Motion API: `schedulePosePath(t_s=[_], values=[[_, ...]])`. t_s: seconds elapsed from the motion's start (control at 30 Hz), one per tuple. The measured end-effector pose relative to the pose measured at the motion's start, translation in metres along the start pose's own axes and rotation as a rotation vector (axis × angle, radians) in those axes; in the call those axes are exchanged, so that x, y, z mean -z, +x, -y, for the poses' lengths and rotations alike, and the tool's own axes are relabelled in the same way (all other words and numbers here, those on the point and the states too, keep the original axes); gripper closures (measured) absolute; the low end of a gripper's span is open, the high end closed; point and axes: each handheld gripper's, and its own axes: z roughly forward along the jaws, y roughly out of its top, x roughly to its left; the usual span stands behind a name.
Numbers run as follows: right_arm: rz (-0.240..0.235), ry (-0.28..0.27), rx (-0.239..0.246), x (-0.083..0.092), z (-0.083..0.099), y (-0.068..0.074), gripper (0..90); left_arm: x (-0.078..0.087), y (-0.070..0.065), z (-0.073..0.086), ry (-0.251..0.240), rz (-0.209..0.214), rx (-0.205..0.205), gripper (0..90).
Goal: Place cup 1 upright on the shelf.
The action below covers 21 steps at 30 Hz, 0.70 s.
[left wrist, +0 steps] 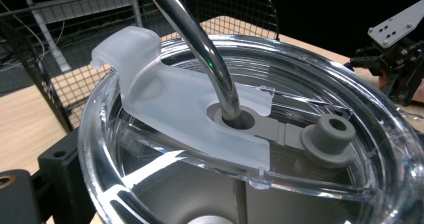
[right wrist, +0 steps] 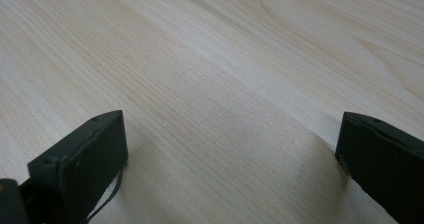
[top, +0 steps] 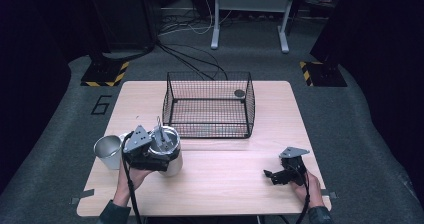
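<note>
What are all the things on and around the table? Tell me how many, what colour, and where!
Table: one, light wood, middle of the room.
Wire basket: one, black, far middle of the table.
Small round disc: one, dark, far right corner inside the basket.
Metal cup: one, silver, near left part of the table.
Tumbler: one, silver with a clear lid, beside the cup, at the left claw.
Straw: one, shiny metal, poking through the lid.
Stand legs: one pair, grey, on the floor beyond the table.
Left claw: one, black, at the tumbler; grip cannot be told.
Right claw: one, black, near right part of the table, open.
</note>
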Motion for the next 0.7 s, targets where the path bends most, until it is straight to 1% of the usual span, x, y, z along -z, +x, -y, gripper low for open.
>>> schedulePosePath(t_s=[0.07, 0.13, 0.2, 0.23, 0.33, 0.37, 0.43, 0.47, 0.6, 0.63, 0.7], values=[[0.000, 0.000, 0.000, 0.000, 0.000, 0.000, 0.0, -0.004, 0.001, -0.005, 0.004, 0.023, 0.008, 2.4], [0.000, 0.000, 0.000, 0.000, 0.000, 0.000, 0.0, -0.007, 0.000, -0.007, -0.003, 0.021, 0.003, 2.4], [0.000, 0.000, 0.000, 0.000, 0.000, 0.000, 0.0, -0.009, 0.000, -0.009, -0.001, 0.020, 0.001, 2.4], [0.000, 0.000, 0.000, 0.000, 0.000, 0.000, 0.0, -0.012, -0.001, -0.012, -0.002, 0.030, 0.000, 2.4], [0.000, 0.000, 0.000, 0.000, 0.000, 0.000, 0.0, -0.015, -0.002, -0.015, -0.003, 0.036, 0.000, 2.4], [0.000, 0.000, 0.000, 0.000, 0.000, 0.000, 0.0, -0.018, -0.002, -0.019, 0.000, 0.041, -0.009, 2.4], [0.000, -0.001, 0.000, 0.000, 0.000, 0.000, 0.0, -0.020, -0.003, -0.021, 0.001, 0.044, -0.009, 2.4], [0.000, 0.000, 0.000, 0.000, 0.000, 0.000, 0.0, -0.021, -0.003, -0.024, -0.001, 0.043, -0.018, 2.4], [0.000, 0.000, 0.000, 0.000, 0.000, 0.000, 0.0, -0.025, -0.005, -0.028, -0.001, 0.054, -0.015, 2.4], [0.000, -0.001, 0.000, 0.000, 0.000, 0.000, 0.0, -0.027, -0.005, -0.030, -0.004, 0.054, -0.023, 2.4], [0.000, 0.000, 0.000, 0.000, 0.000, 0.000, 0.0, -0.029, -0.006, -0.032, -0.004, 0.056, -0.023, 2.4]])
